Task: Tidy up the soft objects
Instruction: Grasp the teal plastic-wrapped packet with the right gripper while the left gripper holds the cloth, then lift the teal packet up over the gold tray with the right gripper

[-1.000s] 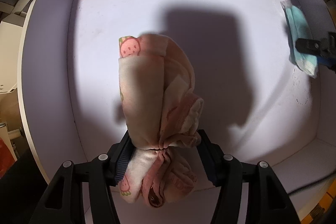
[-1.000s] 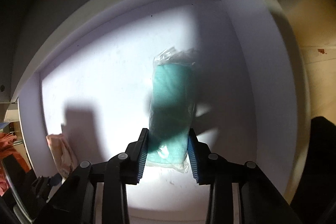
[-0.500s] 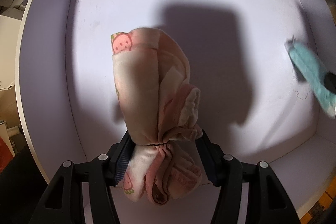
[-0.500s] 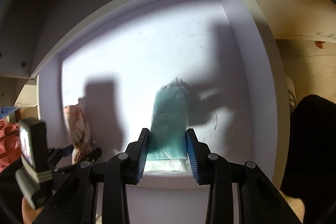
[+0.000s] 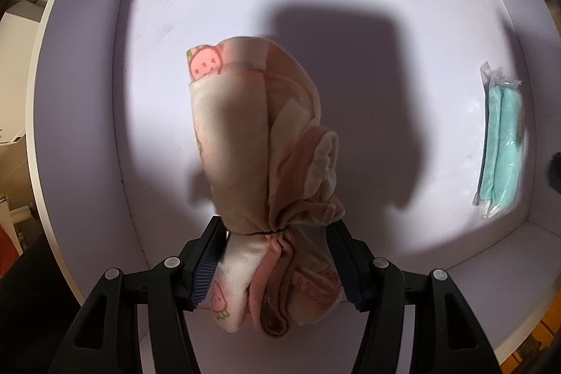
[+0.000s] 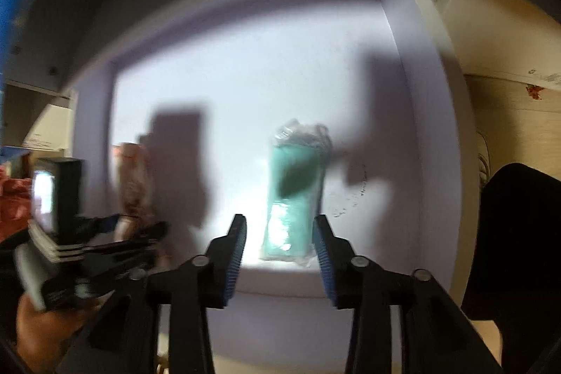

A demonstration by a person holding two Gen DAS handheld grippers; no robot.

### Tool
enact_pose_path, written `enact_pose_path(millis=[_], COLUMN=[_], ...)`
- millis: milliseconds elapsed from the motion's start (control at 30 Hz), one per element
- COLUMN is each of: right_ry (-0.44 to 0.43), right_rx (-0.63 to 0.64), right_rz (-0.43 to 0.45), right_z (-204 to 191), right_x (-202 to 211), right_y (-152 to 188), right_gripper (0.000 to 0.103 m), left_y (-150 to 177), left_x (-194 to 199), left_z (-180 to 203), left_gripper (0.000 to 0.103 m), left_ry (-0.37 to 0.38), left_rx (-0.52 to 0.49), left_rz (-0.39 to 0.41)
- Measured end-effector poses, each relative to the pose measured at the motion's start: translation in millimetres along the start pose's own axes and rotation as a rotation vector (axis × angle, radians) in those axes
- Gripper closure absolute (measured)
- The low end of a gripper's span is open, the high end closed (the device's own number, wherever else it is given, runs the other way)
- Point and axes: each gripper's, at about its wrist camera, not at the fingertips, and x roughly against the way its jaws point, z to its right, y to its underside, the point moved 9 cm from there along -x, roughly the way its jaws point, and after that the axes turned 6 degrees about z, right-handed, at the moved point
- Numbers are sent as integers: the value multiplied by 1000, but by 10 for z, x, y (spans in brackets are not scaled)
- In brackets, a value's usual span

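Note:
A rolled pink cloth with strawberry prints hangs over the floor of a white box, and my left gripper is shut on its pinched middle. At the box's right side lies a teal cloth in a clear plastic bag. In the right wrist view that teal bag rests on the box floor, and my right gripper hovers above it with jaws opening and the pads off the bag. The pink cloth and left gripper show at the left there.
The white box has tall side walls and a bright floor with bare room between the two cloths. A person's hand holds the left gripper. A wooden floor lies outside on the right.
My right gripper let go of the teal bag, which now lies on the box floor, and it rose and pulled back. The left gripper kept still with the pink cloth.

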Motion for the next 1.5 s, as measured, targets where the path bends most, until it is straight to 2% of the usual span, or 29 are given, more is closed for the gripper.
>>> enact_pose_path(millis=[200, 367, 433, 500, 667, 700, 767, 967, 1267, 1333, 1500], right_ry=[-14, 24, 45, 61, 28, 20, 9, -47, -134, -180, -267], right_rx=[-84, 6, 38, 75, 54, 45, 35, 7, 1, 15, 103], right_rz=[-94, -102, -110, -98, -101, -99, -88, -33, 12, 29, 90], right_z=[39, -76, -85, -98, -61, -43, -24, 4, -64, -195, -476], right_x=[-471, -609, -643, -640, -577, -544, -467, -132, 358, 540, 1089], right_y=[54, 39, 52, 35, 60, 62, 61, 42, 121, 108, 114], right_gripper=[57, 57, 58, 65, 70, 71, 71, 71, 71, 71, 71], left_y=[-3, -41, -34, -25, 37, 41, 21, -57, -124, -77, -136], left_x=[-13, 98, 148, 164, 38, 16, 1, -24, -76, -184, -150], left_z=[-59, -161, -222, -256, -316, -319, -325, -295, -430, -360, -371], left_gripper=[43, 43, 43, 43, 43, 43, 51, 59, 57, 56, 56], left_ry=[21, 79, 79, 77, 60, 62, 67, 59, 64, 62, 62], left_rx=[22, 90, 112, 120, 105, 102, 100, 90, 108, 96, 93], left_rz=[-6, 17, 22, 21, -28, -34, -36, -44, -44, -39, -33])
